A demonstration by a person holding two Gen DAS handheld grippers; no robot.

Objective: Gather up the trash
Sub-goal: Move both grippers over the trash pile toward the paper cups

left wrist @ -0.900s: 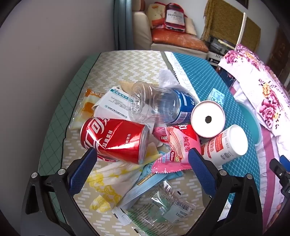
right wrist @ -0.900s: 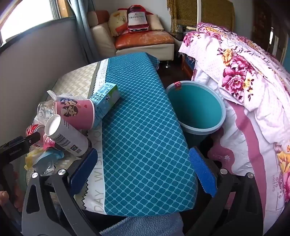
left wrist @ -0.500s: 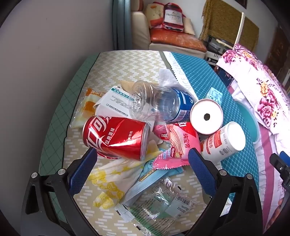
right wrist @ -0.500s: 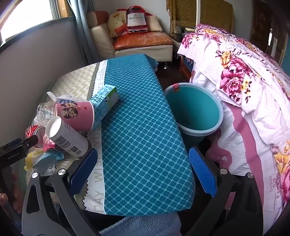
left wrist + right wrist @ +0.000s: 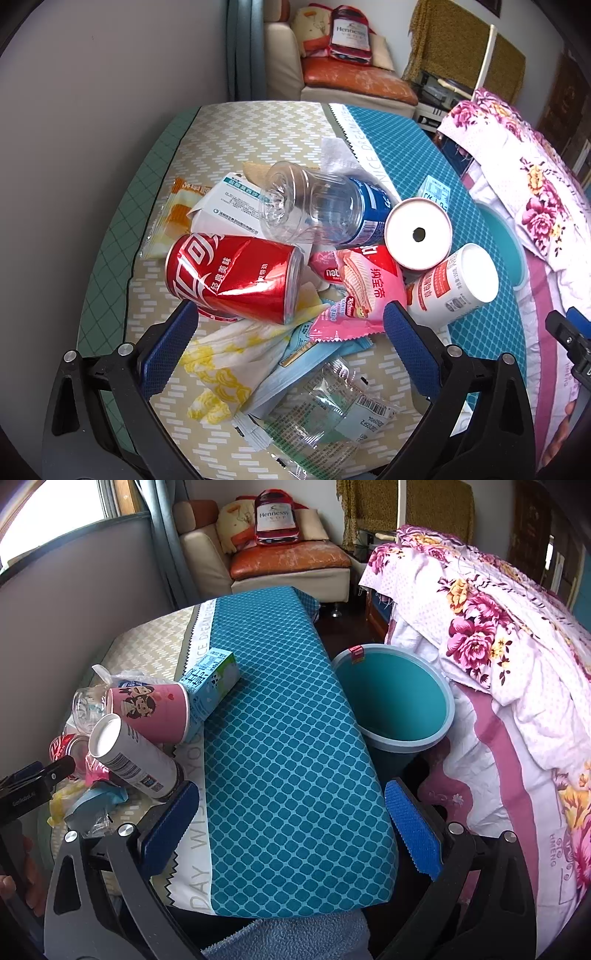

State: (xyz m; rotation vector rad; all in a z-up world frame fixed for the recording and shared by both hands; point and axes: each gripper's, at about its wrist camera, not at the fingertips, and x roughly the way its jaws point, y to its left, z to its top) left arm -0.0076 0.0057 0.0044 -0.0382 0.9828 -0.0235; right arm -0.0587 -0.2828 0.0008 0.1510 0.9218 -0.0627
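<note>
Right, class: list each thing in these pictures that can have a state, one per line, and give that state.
Left gripper: open, holding nothing.
Right gripper: open, holding nothing.
Red cola can: on its side, dented.
Clear plastic bottle: on its side, looks empty.
Pink paper cup: tipped over.
White yogurt bottle: lying tilted.
Small milk carton: lying flat.
Pink wafer wrapper: crumpled.
Teal bin: upright, looks empty.

Trash pile [image 5: 295, 280] on clothed table [image 5: 295, 775]
</note>
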